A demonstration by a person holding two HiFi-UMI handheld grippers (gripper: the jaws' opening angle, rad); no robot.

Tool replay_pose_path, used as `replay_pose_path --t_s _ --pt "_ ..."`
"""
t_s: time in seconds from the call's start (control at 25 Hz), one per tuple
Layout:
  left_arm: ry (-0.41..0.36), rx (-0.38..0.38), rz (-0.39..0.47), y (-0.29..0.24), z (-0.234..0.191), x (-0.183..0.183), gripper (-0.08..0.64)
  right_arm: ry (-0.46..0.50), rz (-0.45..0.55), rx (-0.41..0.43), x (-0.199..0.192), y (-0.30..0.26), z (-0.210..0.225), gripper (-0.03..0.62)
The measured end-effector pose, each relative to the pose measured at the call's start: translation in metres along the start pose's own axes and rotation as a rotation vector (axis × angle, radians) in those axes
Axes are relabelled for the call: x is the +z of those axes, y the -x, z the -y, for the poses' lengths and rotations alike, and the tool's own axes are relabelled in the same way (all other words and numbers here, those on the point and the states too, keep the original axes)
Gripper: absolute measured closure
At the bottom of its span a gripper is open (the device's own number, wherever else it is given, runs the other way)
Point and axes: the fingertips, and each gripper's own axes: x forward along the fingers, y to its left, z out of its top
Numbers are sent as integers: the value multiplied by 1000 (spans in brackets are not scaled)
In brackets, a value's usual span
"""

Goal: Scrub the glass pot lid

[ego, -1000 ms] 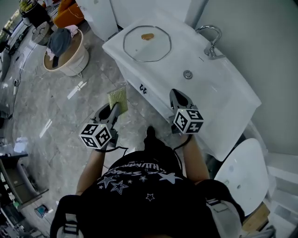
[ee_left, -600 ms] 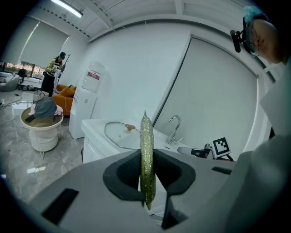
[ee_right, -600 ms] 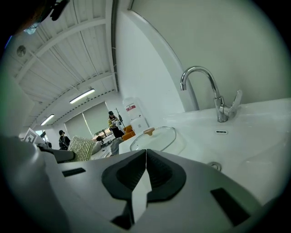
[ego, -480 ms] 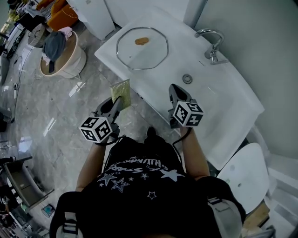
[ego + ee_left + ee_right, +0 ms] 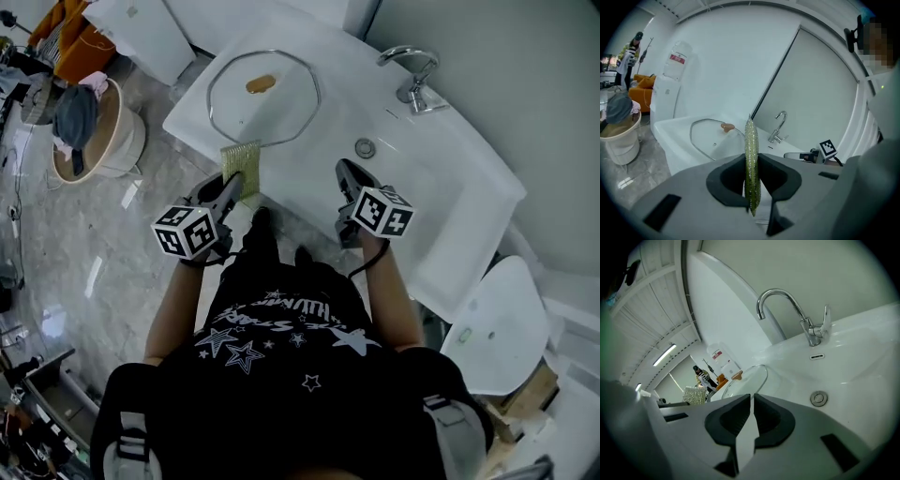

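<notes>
Glass pot lid [image 5: 272,112]: lying flat on sink's [image 5: 441,178] left end, beyond left tongs [image 5: 230,185] pinching scouring pad [image 5: 242,167]; right tongs [image 5: 345,171] pressing together; lid clear, octagonal, brown-knobbed.

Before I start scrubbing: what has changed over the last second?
Both grippers advanced toward the sink. The left gripper carried the scouring pad from above the floor to the sink's front rim, just short of the glass lid; the right gripper edged over the rim. Unchanged: pad clamped in the left, right shut and empty, lid lying on the sink.
</notes>
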Motion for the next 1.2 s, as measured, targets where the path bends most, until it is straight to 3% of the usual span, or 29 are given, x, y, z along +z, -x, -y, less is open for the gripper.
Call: replay_pose_path --t_s 0.24,0.52,0.6,0.84,1.2 --pt "17 -153 -123 -50 -31 19 489 -101 16 -74 7 -41 3 583" --pt "8 -236 -298 -94 -50 15 489 -244 -10 -89 -3 -84 3 579" --pt "-15 -260 -332 -104 -45 12 489 -282 -17 -84 -6 -94 8 533" --pt "2 -309 -397 -120 -50 7 489 -423 -36 -41 -20 -122 12 470" --pt "93 -359 -436 -142 -65 11 489 -615 39 -19 -18 -153 30 465"
